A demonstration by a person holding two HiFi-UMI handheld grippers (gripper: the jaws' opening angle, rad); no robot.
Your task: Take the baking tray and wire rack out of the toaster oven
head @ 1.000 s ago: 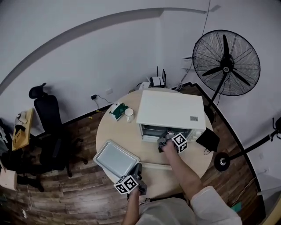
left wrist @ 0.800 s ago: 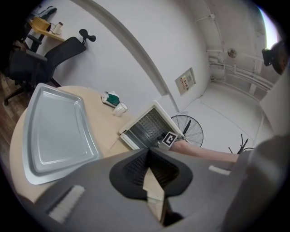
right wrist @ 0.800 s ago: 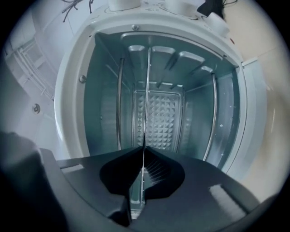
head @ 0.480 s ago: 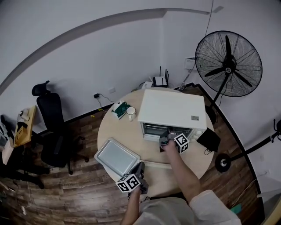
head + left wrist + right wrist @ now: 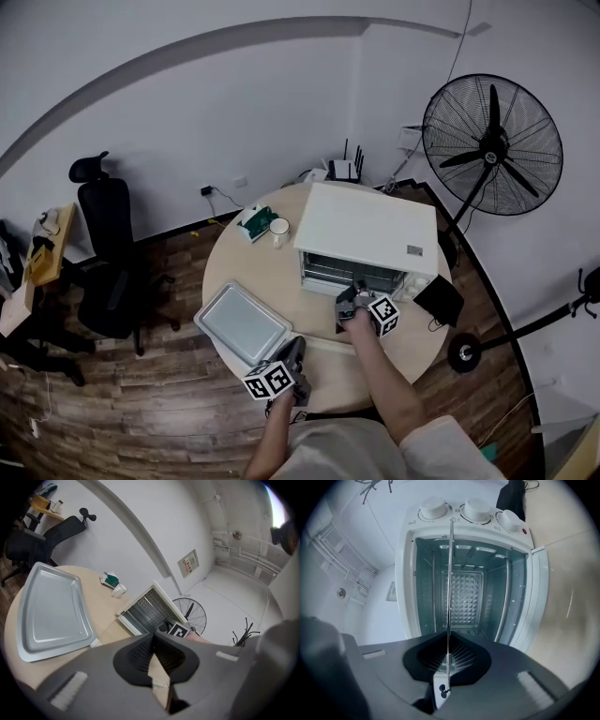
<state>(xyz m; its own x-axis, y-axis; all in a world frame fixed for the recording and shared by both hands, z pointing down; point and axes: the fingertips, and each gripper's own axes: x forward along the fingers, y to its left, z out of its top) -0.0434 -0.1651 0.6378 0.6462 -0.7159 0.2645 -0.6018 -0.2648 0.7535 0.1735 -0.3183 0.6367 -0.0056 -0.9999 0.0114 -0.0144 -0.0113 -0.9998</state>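
The right gripper (image 5: 447, 660) has just been closing its jaws and now pinches the thin front edge of the wire rack (image 5: 450, 573), which runs edge-on across the open mouth of the toaster oven (image 5: 366, 225). The baking tray (image 5: 242, 323) lies flat near the left rim of the table (image 5: 225, 272), with bare tabletop between it and the oven. The left gripper (image 5: 292, 352) hangs just beside the tray's near corner, jaws together on nothing.

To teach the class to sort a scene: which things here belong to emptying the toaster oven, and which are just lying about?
Job in hand:
toaster oven, door open
baking tray, already out on the table
wire rack, pinched by the right gripper, whose jaws have just been closing on it

Lying about:
mug
green box
fan
office chair
router
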